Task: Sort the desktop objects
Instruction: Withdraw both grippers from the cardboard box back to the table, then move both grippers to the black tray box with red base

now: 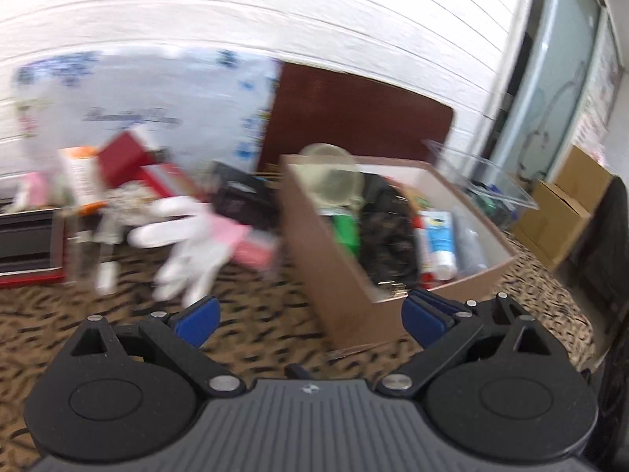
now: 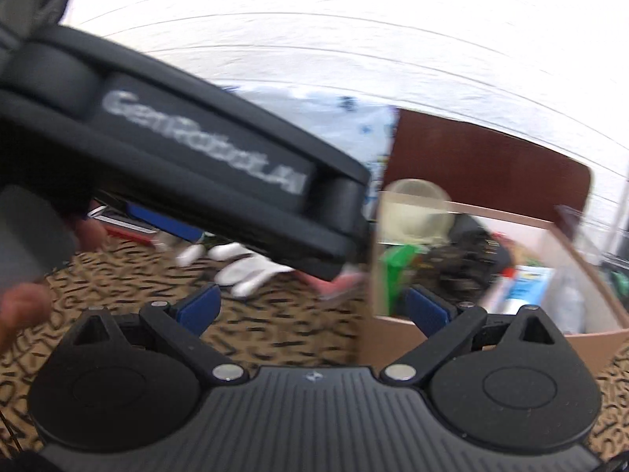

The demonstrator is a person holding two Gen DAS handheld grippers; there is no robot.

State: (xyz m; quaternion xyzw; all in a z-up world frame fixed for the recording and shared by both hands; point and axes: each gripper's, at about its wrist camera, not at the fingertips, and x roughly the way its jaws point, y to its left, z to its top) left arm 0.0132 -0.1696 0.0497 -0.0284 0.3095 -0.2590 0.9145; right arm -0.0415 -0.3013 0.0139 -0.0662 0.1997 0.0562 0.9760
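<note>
Left tool (image 1: 310,316): jaws stood wide apart, nothing between the blue pads, held above the patterned surface (image 1: 243,326) and aimed toward the near corner of the cardboard box (image 1: 334,275). Right tool (image 2: 312,310): jaws likewise spread wide and empty, its right pad in front of the box's near wall. Cardboard box: open-topped, stood on the surface at right in both views; it held a green item (image 1: 348,232), a dark patterned bundle (image 1: 387,232), a blue-and-white tube (image 1: 440,236) and a pale round lid-like object (image 1: 330,173) at its far end. White glove (image 1: 184,240): lay on the surface left of the box, fingers splayed, blurred. Pink flat item (image 1: 243,244): beside the glove, between it and the box. Red box (image 1: 129,157) and orange-and-white carton (image 1: 80,175): in a heap behind the glove, detail lost to blur. Clear plastic container (image 1: 487,181): just beyond the box's right side. In the right wrist view the left tool's black body crossed the upper left, a bare hand (image 2: 23,306) at the frame's left edge.
</note>
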